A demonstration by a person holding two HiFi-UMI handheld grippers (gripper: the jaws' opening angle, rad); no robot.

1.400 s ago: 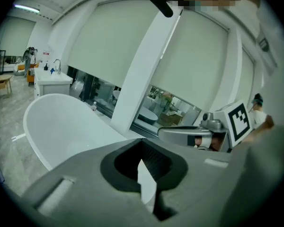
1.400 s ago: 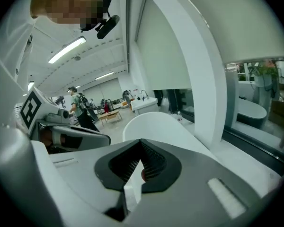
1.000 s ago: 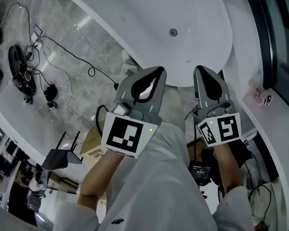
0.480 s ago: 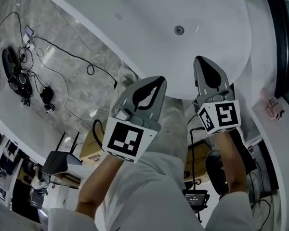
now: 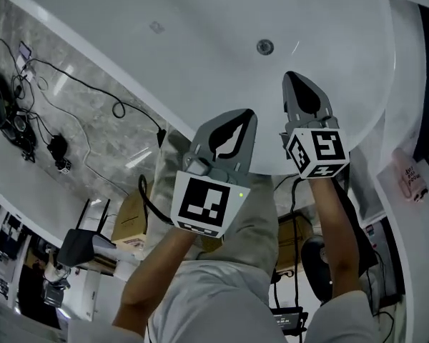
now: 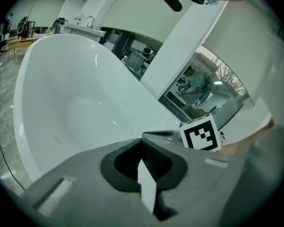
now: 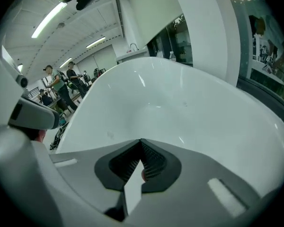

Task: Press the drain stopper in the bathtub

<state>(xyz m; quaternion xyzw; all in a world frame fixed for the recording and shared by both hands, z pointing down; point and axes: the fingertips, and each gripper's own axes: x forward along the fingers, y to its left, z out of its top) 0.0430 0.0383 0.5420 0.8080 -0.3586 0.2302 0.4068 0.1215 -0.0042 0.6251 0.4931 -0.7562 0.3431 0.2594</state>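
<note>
In the head view, the task is seen barely begun: the round metal drain stopper point(image 5: 264, 46) sits unpressed on the floor of the white bathtub point(image 5: 200, 27), in the upper middle of the frame. It is well apart from both tools. The right gripper point(image 5: 299, 91) is held over the basin just inside the near rim, below and slightly right of the stopper, its jaws brought together on nothing. The left gripper point(image 5: 232, 131) is held beside it at the rim, lower and further left, likewise closed and empty. The reach down and the press itself are judged to remain. The basin between tip and stopper is shown bare, so a straight path appears open; the curved rim below the grippers is the edge to be cleared. Cables point(image 5: 116, 110) are strewn on the marble floor at left, outside the tub. In the left gripper view, the left gripper point(image 6: 142, 142) is shown pinched to a point with nothing in it, the tub's hollow point(image 6: 75, 103) ahead; no stopper can be made out. In the right gripper view, the right gripper point(image 7: 141, 143) is also seen shut and empty, with the open basin point(image 7: 189, 112) stretching ahead.
</note>
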